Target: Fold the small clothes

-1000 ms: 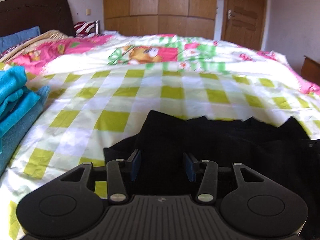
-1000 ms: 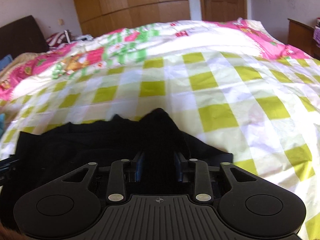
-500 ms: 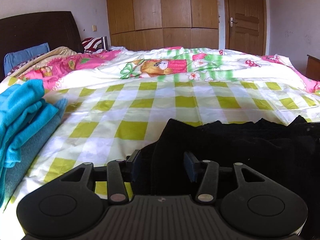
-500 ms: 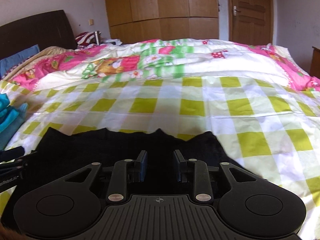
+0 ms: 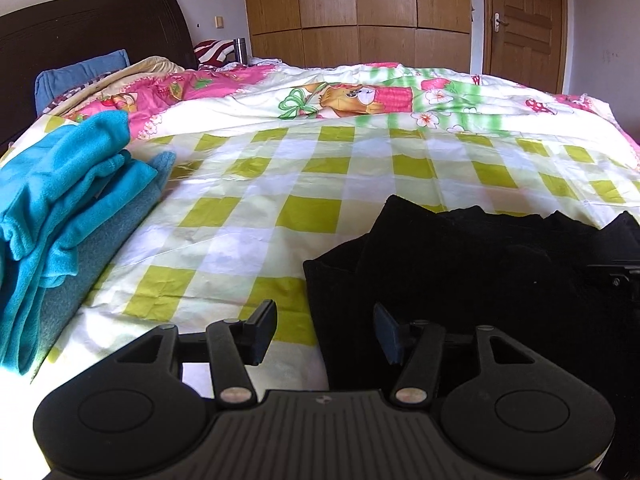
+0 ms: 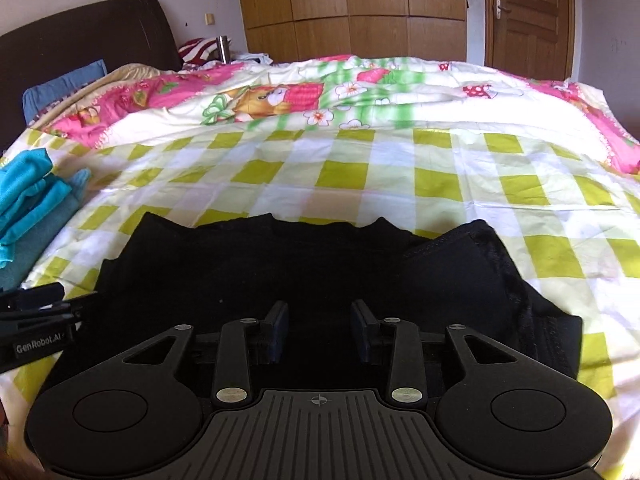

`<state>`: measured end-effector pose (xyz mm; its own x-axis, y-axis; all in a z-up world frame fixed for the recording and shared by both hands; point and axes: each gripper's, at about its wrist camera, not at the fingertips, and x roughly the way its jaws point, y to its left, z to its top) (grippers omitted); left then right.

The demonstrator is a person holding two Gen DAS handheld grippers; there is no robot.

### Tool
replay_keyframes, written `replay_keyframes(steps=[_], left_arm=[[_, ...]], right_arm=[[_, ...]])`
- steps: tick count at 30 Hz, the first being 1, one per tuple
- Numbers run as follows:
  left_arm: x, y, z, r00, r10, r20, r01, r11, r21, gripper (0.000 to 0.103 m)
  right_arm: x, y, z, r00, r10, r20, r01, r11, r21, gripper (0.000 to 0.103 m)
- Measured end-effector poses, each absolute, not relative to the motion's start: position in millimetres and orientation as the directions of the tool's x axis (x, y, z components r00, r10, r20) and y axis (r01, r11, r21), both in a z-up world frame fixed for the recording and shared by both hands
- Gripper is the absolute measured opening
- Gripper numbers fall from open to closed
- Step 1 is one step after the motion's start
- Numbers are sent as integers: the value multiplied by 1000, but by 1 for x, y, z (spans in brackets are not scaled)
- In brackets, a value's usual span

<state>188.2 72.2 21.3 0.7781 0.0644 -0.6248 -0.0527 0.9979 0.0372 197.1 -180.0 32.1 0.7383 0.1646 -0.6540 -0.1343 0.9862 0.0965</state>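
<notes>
Bedroom: a bed (image 6: 400, 168) under a green-and-white checked sheet, wooden wardrobe (image 5: 356, 12) and door (image 6: 528, 16) behind. One black garment (image 6: 280, 264) lies on the near part of the bed, spread flat, its far edge wavy and its right side doubled over with a stitched hem showing. Left tongs (image 5: 324, 334) stand wide open, empty, over the garment's left edge: one finger above bare sheet, the other above black cloth. Right tongs (image 6: 319, 332) also parted, empty, low over the garment's middle; contact cannot be told. One pile of turquoise cloths (image 5: 60, 192) lies well apart to the left. One blue pillow (image 5: 80, 76) at the dark headboard (image 5: 88, 24).
</notes>
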Motion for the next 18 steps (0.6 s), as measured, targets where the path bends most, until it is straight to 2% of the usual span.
replay_keyframes(steps=[3,6,9,13,18], left_arm=[[168,66,25,785,36,-619,-28,999,23,67],[155,55,14,761,43,-647,-5,998,60,66],[145,47,11,752,66,-656,0,995,99,66],[129,46,25,759,34,-650,5,998,58,66],[119,31,17,729,30,-684,55,993,103,66]], right_arm=[[171,-189,24,722,151,-675,-119,988,94,39],[160,-193,10,699,100,-708,-88,995,53,40],[146,-192,24,721,92,-687,-70,996,60,40],[123,-189,35,749,110,-654,-84,994,70,42],[119,-183,17,694,74,-716,-72,997,33,43]])
